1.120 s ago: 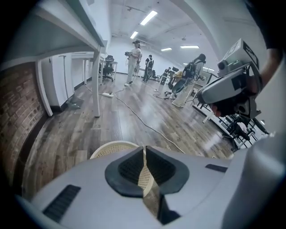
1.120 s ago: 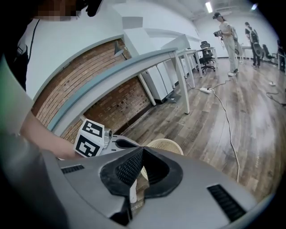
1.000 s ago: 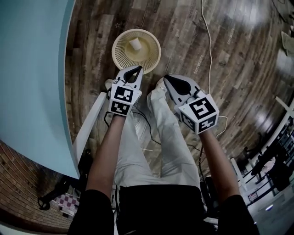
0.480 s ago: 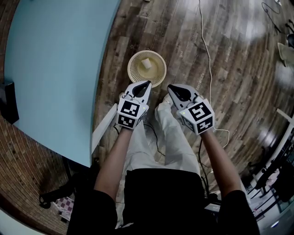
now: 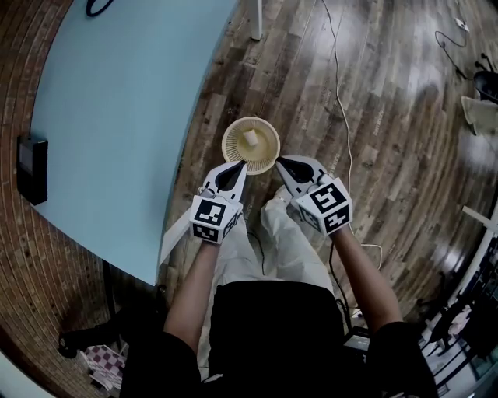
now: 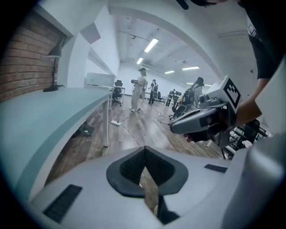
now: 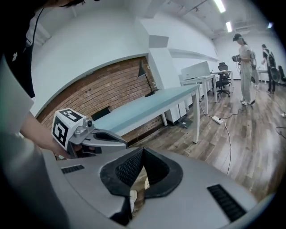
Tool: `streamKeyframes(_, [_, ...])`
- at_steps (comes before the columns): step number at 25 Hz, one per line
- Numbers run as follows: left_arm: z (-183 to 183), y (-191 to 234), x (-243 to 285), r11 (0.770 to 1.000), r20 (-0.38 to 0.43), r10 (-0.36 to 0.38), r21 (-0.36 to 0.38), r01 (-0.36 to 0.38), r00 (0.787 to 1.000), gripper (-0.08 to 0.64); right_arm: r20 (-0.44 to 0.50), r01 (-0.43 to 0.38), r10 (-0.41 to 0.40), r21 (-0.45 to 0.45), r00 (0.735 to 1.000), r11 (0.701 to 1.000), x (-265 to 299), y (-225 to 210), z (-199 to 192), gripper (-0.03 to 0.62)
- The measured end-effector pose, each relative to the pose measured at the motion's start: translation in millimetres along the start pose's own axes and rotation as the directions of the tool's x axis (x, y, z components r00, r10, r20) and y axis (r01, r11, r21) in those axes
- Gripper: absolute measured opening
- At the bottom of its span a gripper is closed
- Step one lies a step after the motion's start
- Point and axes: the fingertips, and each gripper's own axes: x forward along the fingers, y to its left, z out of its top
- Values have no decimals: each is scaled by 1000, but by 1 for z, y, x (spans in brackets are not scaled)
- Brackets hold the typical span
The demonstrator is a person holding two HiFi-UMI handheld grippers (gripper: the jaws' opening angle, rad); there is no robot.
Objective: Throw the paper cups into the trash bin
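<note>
A round cream trash bin point(image 5: 250, 144) stands on the wooden floor beside the table, with one pale paper cup point(image 5: 250, 140) lying inside it. My left gripper point(image 5: 236, 166) hangs just below the bin's near rim, jaws shut with nothing between them. My right gripper point(image 5: 282, 163) is level with it to the right of the bin, also shut and empty. The left gripper view looks across the room at the right gripper point(image 6: 172, 129); the right gripper view shows the left gripper point(image 7: 124, 143) the same way.
A light-blue table point(image 5: 124, 116) fills the left, with a black device point(image 5: 32, 169) on it and a white leg point(image 5: 255, 19) at the far end. A white cable point(image 5: 340, 101) runs over the floor. People stand far down the room point(image 6: 140, 91).
The head view has pulled back and up, so the bin and both grippers look smaller and more of the table shows. Both grippers stay side by side, shut, near the bin.
</note>
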Motion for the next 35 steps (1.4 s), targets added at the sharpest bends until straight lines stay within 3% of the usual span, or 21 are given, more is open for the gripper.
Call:
streamKeyframes(10, [64,12,-23,999,119,32,37,-37,992,9,63,31,-26,-69,998,997,-10,11,51,3])
streamKeyframes(18, [117,1,-80,992,233,33,111,-60,972,9,158,43,-28,-95,987,995,-27,58,93,3])
streamKeyframes(27, [113,-12,-162,993,302,35,99,-68,953,9,256,65,-24,-152,966,986,-56,132,121,3])
streamKeyframes(35, [134,-42,-216,984,370,-21,170,-46,929,9,326,99,-28,-203,945,974,-85,191,139,3])
